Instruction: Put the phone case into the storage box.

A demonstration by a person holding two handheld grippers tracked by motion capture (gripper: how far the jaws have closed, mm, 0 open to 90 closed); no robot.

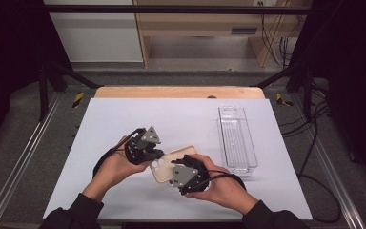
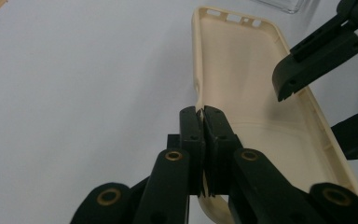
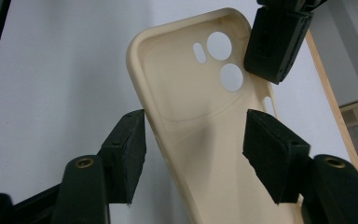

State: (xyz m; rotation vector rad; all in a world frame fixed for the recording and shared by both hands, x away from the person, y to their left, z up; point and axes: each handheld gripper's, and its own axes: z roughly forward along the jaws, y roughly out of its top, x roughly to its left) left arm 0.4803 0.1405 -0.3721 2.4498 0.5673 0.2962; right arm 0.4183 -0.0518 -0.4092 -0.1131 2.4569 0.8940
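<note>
Now passing the phone case from one claw to the other

Held just above the bench near its front edge, the cream phone case [image 1: 167,164] is pinched by its side wall in the shut left claw [image 2: 200,135]. The right claw [image 3: 193,154] straddles the case across its width, pads not yet touching, so it counts as open. Best to centre the case between those pads, close squarely on both long walls, and only then loosen the left. A clear tray [image 1: 237,138] waits toward the right edge.

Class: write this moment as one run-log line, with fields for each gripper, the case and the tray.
left gripper: shut on case edge | right gripper: open, astride case | case: beige, inside up | tray: clear, right of case
</note>
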